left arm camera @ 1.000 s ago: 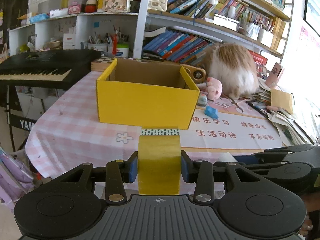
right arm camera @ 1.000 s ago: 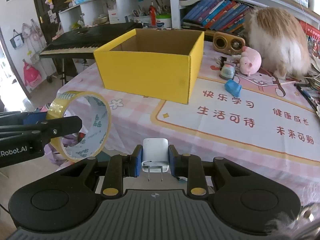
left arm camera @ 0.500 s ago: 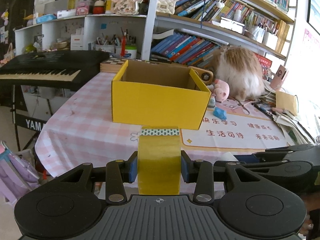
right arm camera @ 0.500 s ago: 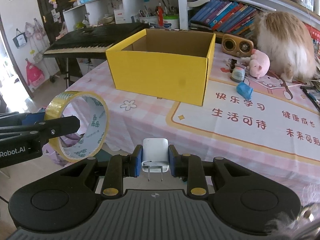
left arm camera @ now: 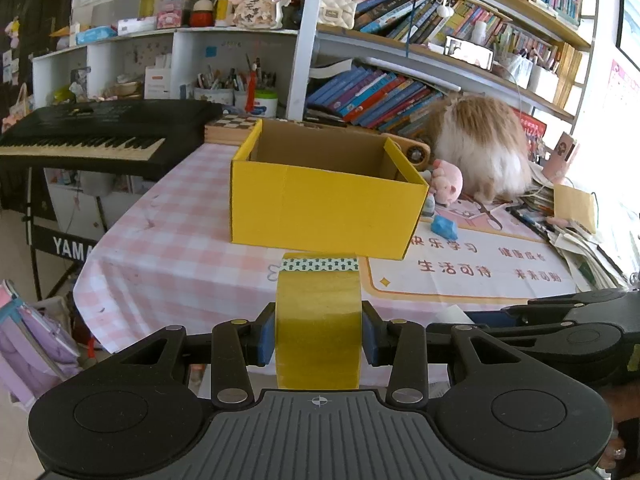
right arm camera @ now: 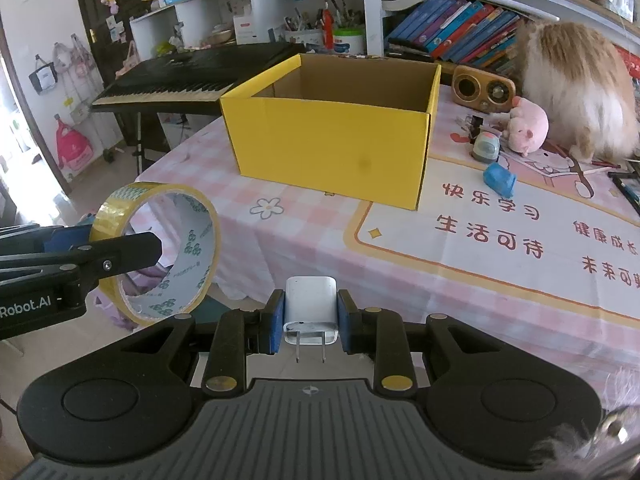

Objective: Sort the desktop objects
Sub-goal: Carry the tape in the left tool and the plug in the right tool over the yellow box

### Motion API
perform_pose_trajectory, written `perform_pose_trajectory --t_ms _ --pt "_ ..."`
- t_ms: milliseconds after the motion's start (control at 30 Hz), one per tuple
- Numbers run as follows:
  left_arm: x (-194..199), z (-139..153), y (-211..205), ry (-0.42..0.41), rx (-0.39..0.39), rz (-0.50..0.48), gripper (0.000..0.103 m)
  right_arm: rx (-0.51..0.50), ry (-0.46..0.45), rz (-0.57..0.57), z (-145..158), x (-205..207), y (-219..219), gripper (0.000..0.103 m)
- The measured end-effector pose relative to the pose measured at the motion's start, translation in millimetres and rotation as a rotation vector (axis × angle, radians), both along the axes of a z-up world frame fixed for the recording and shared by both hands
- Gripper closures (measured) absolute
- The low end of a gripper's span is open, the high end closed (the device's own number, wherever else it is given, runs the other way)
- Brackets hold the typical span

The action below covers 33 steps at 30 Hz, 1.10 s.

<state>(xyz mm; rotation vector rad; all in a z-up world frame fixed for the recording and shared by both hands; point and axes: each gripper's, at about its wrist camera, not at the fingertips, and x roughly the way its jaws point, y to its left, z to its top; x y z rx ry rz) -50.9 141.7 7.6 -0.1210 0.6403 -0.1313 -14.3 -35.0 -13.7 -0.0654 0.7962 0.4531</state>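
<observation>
Yellow tape roll (left arm camera: 318, 330) is pinched on edge in the left claw (left arm camera: 319, 334), and the right claw (right arm camera: 311, 320) is clamped on a white charger plug (right arm camera: 311, 308), prongs facing the camera. Both hover off the near edge of the table (right arm camera: 304, 240); the open yellow box (right arm camera: 332, 140) sits further in, toward the table's far left corner.
</observation>
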Motion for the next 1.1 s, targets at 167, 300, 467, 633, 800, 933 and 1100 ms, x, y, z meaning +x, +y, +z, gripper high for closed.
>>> perform_pose_trajectory --t_ms 167,300,467,633,800,933,1100 --pt "3 2 5 0.002 -0.002 0.001 0.063 0.003 0.003 -0.005 0 2 0 0.078" --pt "6 3 5 0.002 0.0 -0.001 0.063 0.008 0.009 -0.012 0 5 -2 0.078" --pt "16 12 5 -0.007 0.01 -0.006 0.063 0.015 0.007 -0.016 2 13 -5 0.078" --pt "27 22 0 -0.022 0.009 -0.016 0.063 0.024 0.0 -0.007 7 23 -6 0.078" --pt "43 31 -7 -0.054 0.012 -0.023 0.063 0.033 -0.032 0.011 16 40 -8 0.078" --pt "59 42 -11 -0.084 0.011 -0.021 0.063 0.048 -0.056 0.028 28 60 -11 0.078" --pt "86 58 -15 -0.131 0.013 -0.02 0.063 0.065 -0.13 0.064 56 89 -14 0.078"
